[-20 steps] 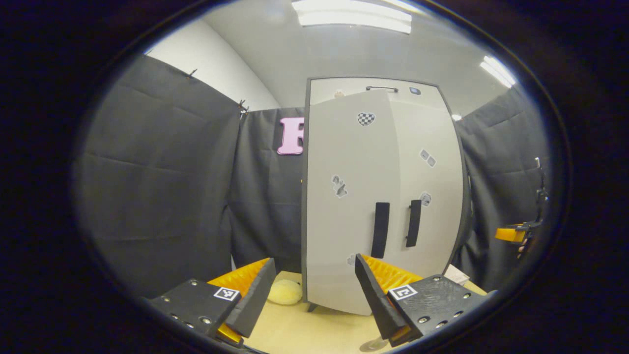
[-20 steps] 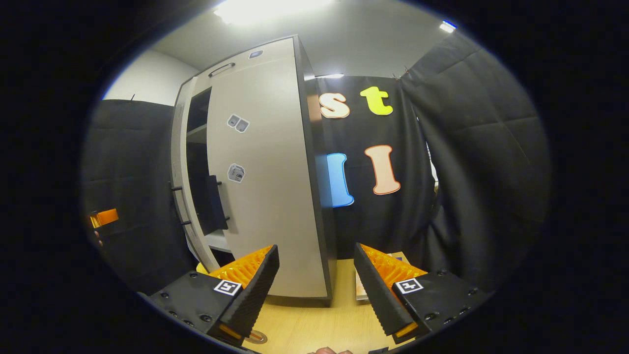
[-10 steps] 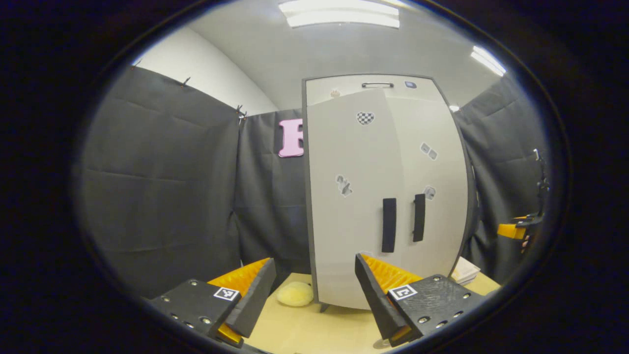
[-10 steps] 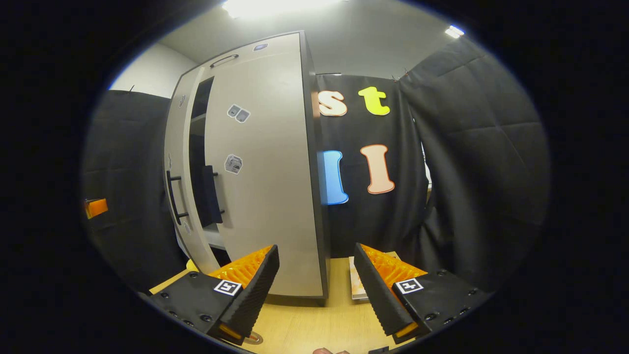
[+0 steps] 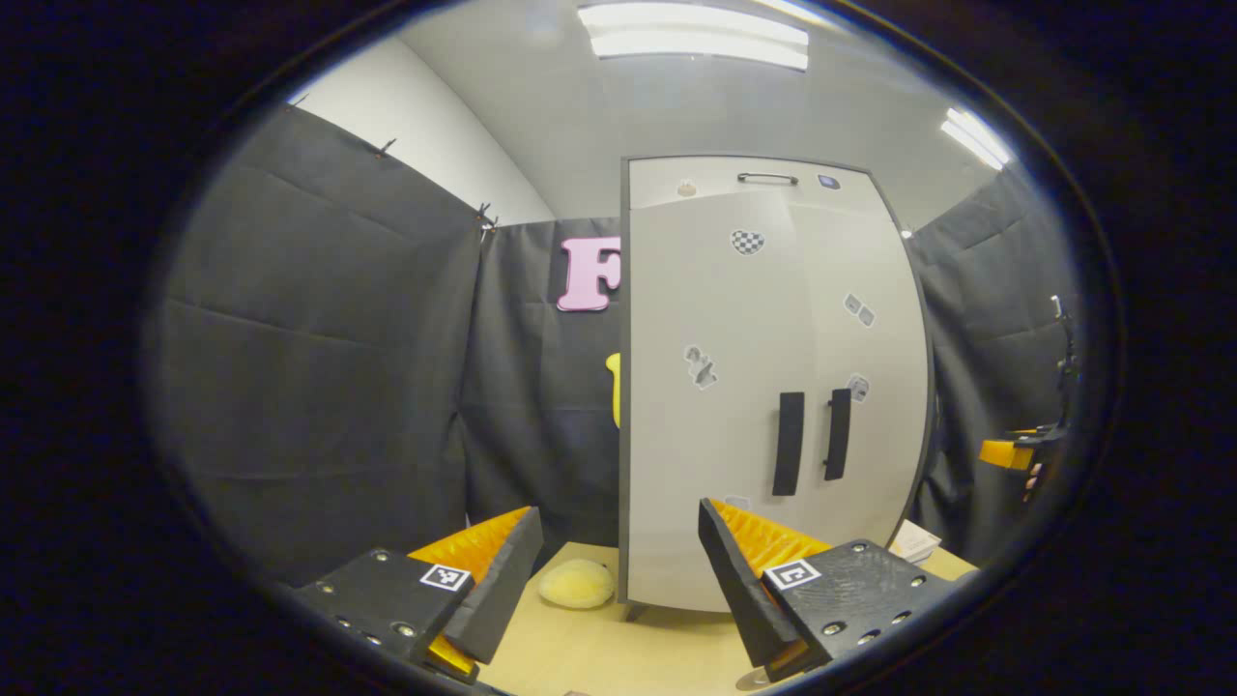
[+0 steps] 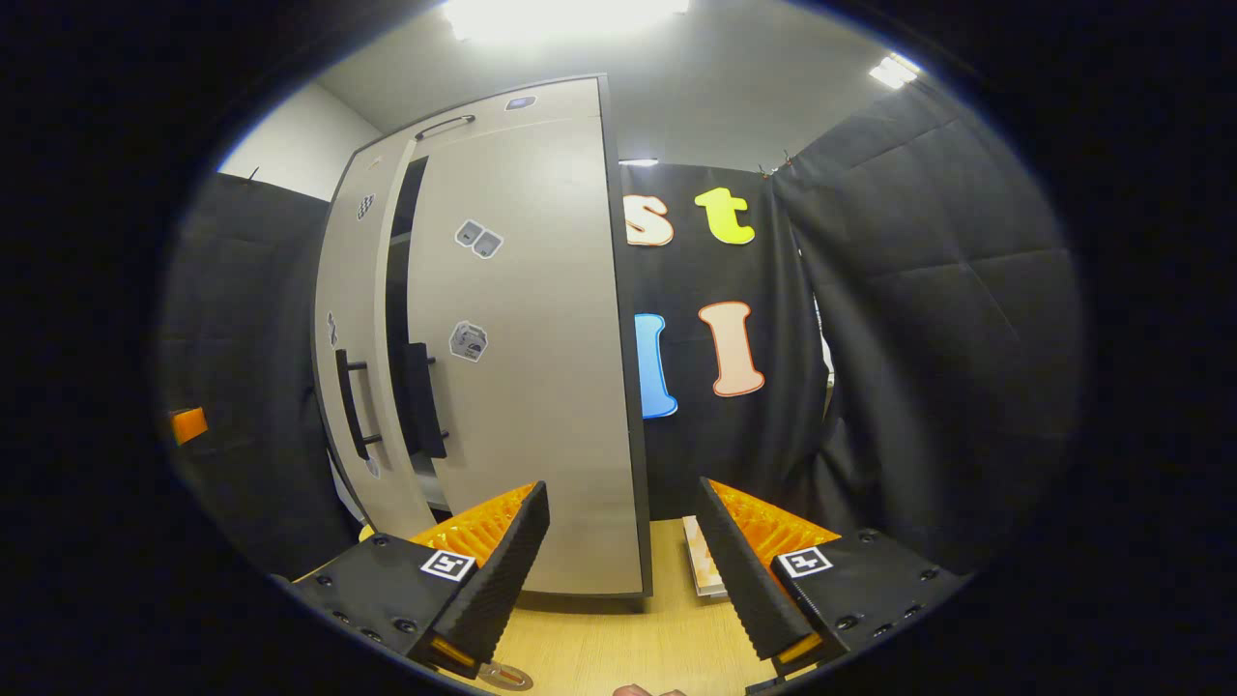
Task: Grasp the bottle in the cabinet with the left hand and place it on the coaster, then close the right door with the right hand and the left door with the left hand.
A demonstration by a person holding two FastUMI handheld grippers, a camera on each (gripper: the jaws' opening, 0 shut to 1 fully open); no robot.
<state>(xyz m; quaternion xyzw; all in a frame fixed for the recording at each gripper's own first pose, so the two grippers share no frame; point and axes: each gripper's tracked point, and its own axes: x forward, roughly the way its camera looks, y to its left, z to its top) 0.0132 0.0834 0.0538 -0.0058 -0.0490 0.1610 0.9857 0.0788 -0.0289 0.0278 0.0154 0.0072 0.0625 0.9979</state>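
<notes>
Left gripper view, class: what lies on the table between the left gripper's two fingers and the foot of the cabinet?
In the left gripper view, bare wooden table lies between the left gripper and the cabinet. A pale yellow soft lump sits beside the cabinet's left corner.

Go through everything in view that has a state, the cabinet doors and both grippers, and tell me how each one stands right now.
Pale grey left cabinet door: nearly shut; the right gripper view shows a dark gap beside it.
Pale grey right cabinet door: shut.
Left gripper: jaws open, empty, off the door.
Right gripper: jaws open, empty, held back from the cabinet.
</notes>
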